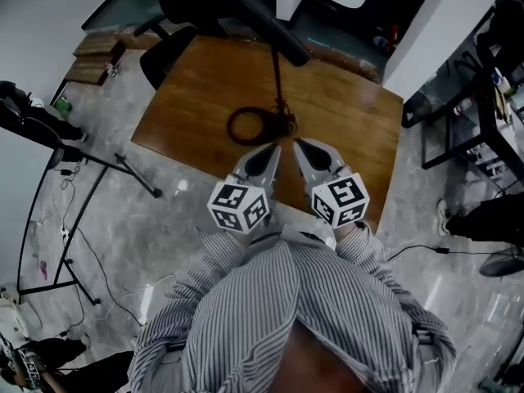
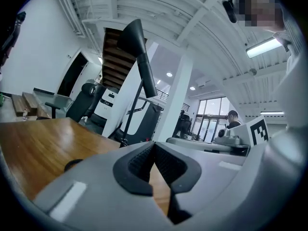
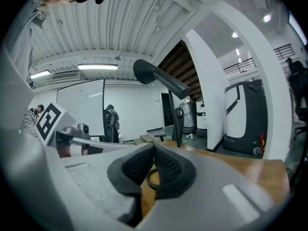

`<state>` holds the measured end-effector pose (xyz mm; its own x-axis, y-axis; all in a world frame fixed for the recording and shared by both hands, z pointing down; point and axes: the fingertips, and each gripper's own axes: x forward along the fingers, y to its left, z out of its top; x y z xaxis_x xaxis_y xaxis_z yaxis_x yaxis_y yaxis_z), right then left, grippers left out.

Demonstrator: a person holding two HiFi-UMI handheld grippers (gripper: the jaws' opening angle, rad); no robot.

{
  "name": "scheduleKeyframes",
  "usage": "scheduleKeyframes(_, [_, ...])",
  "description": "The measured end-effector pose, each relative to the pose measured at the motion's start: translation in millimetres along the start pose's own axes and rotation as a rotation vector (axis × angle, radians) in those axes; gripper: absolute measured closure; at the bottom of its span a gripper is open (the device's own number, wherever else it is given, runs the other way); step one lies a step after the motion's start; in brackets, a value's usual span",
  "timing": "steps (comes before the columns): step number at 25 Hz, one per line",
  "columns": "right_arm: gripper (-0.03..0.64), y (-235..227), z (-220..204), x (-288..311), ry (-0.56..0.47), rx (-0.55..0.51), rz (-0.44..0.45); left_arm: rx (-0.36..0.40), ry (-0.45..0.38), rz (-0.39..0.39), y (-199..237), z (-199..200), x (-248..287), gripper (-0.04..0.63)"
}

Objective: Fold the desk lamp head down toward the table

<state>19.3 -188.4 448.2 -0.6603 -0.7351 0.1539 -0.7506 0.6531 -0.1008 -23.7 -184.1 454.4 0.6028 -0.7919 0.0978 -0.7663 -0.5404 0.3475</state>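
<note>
Black ring base (image 1: 231,126) shows whole only in head view, beyond left claw (image 1: 273,149) and right claw (image 1: 300,144), both closed, empty.

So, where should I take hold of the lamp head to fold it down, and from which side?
Probably at its wide free end, far from the joint on the thin stem, for the most leverage. The lamp head slants up over the table, so come from the near edge, jaws across its narrow body. The right gripper is shut; open it first.

free: table (image 1: 196,97) near edge | blocking: lamp base (image 1: 231,126), lamp head (image 1: 229,2)
</note>
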Motion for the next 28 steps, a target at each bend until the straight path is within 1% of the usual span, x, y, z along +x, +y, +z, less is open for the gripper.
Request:
scheduleKeyframes(4, [0.615, -19.2, 9.5, 25.8, -0.003, -0.021, -0.044, 0.022, 0.012, -0.020, 23.4, 11.0, 24.6, 0.592])
scheduleKeyframes(6, [0.614, -26.3, 17.1, 31.5, -0.013, -0.044, -0.051, 0.034, 0.018, -0.029, 31.1, 15.9, 37.1, 0.591])
scheduleKeyframes(9, [0.601, -37.6, 25.1, 37.2, -0.016, -0.062, -0.029, 0.036, 0.019, -0.043, 39.2, 25.1, 58.8, 0.591])
scheduleKeyframes(12, [0.601, -45.8, 28.4, 45.1, -0.001, -0.061, -0.009, 0.050, 0.005, -0.030, 47.2, 36.4, 74.3, 0.591])
scheduleKeyframes(14, [0.600, -48.5, 31.4, 47.6, -0.001, -0.072, -0.010, 0.060, 0.006, -0.021, 50.7, 40.2, 81.5, 0.587])
scheduleKeyframes(15, [0.598, -50.4, 34.1, 48.7, -0.007, -0.081, -0.016, 0.064, 0.007, -0.018, 52.4, 41.7, 85.8, 0.574])
scheduleKeyframes(17, [0.592, -55.4, 40.3, 51.4, -0.022, -0.107, -0.030, 0.077, 0.007, -0.011, 55.9, 44.3, 95.6, 0.522])
scheduleKeyframes(18, [0.589, -58.1, 42.9, 53.1, -0.024, -0.127, -0.038, 0.088, 0.007, -0.005, 57.8, 44.9, 100.8, 0.511])
scheduleKeyframes(20, [0.566, -63.4, 47.3, 56.3, -0.018, -0.186, -0.052, 0.106, 0.017, 0.013, 63.0, 42.6, 110.8, 0.468])
scheduleKeyframes(22, [0.516, -67.3, 55.5, 58.6, -0.019, -0.258, -0.061, 0.112, 0.032, 0.018, 67.7, 39.2, 119.5, 0.445])
scheduleKeyframes(25, [0.474, -71.9, 75.4, 61.9, -0.036, -0.391, -0.078, 0.123, 0.052, 0.008, 72.3, 36.2, 128.5, 0.442])
scheduleKeyframes(28, [0.440, -81.7, 90.1, 65.0, -0.032, -0.500, -0.123, 0.128, 0.062, 0.004, 73.5, 34.5, 136.6, 0.443])
